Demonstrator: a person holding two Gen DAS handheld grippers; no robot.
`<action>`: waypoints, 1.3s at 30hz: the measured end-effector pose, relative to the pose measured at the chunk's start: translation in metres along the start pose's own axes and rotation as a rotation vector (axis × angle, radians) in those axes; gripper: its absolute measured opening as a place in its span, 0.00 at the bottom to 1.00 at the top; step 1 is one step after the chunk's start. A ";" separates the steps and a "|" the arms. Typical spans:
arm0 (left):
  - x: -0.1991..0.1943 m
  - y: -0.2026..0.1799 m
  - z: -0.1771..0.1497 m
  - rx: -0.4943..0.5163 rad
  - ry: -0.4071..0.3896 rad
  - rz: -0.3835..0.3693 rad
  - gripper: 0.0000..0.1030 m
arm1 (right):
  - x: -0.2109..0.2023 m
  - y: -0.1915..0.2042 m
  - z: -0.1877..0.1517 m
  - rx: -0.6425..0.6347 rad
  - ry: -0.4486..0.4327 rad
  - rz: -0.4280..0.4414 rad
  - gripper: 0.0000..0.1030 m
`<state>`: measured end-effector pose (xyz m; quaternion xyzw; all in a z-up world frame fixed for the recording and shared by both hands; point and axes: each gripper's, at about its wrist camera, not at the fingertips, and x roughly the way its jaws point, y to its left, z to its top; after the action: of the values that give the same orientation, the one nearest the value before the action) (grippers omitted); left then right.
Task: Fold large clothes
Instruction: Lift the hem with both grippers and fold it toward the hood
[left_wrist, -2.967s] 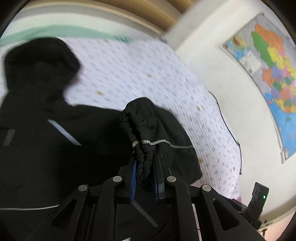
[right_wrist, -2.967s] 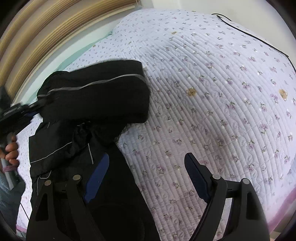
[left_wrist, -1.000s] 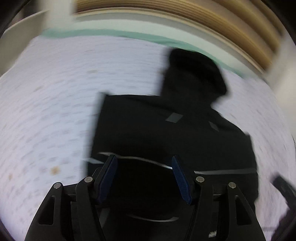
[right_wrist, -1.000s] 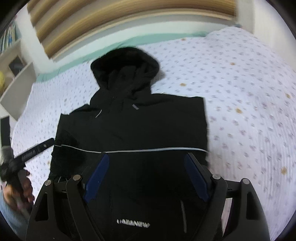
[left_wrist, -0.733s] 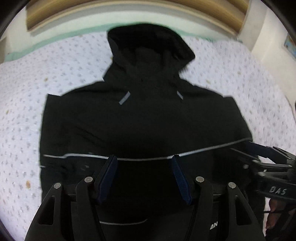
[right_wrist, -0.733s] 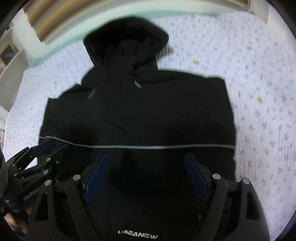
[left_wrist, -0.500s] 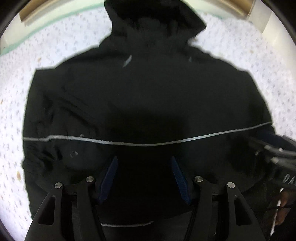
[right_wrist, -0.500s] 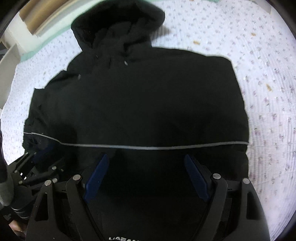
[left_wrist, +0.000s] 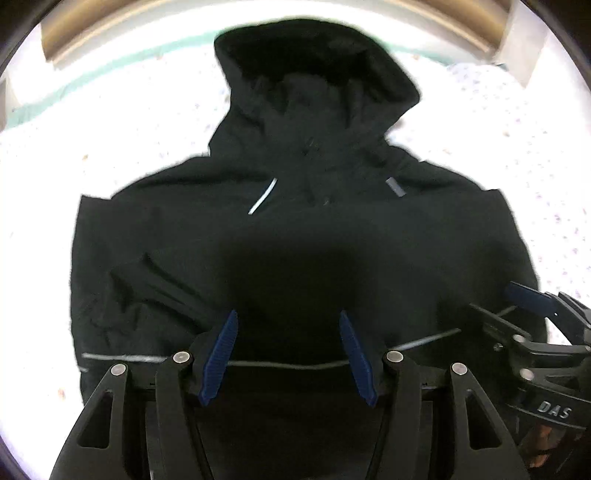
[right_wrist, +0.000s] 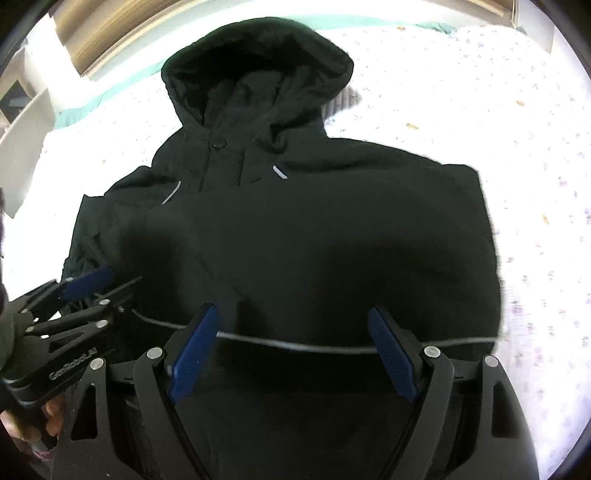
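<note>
a black hooded jacket (right_wrist: 295, 229) lies flat on the white quilted bedspread (right_wrist: 480, 92), filling the middle of both wrist views, its hood (right_wrist: 258, 66) toward the top of the frame near the wooden headboard (left_wrist: 92, 33). the sleeves are folded in over the body, so the outline reads as a broad block. a thin reflective stripe (right_wrist: 325, 349) runs across the jacket low in the frame, and two short reflective tabs sit below the collar.

the left gripper (left_wrist: 288, 354) hangs over the lower part of the jacket, its blue pads (left_wrist: 221, 354) apart with only dark cloth seen beyond them, nothing pinched. the right gripper (right_wrist: 293, 354) hangs over the same stripe, its blue pads (right_wrist: 391, 354) spread wider, also gripping nothing. whether either touches the fabric is hard to tell.

in the right wrist view the left gripper shows at the lower left edge with fingers of the person's hand (right_wrist: 51, 417) beneath it; in the left wrist view the right gripper shows at the lower right edge.
</note>
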<state>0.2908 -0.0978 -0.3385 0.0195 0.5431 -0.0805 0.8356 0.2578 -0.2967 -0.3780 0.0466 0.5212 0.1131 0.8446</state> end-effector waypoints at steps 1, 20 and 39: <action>0.010 0.009 -0.001 -0.013 0.038 -0.004 0.57 | 0.007 0.000 0.000 0.001 0.018 -0.013 0.82; -0.139 0.089 0.101 -0.114 -0.323 -0.165 0.57 | -0.175 -0.048 0.120 0.068 -0.556 0.122 0.90; -0.035 0.153 0.229 -0.489 -0.368 -0.285 0.63 | -0.006 -0.121 0.219 0.245 -0.428 0.366 1.00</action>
<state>0.5076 0.0300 -0.2210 -0.2723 0.3834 -0.0662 0.8800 0.4677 -0.4067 -0.2975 0.2641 0.3242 0.1873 0.8888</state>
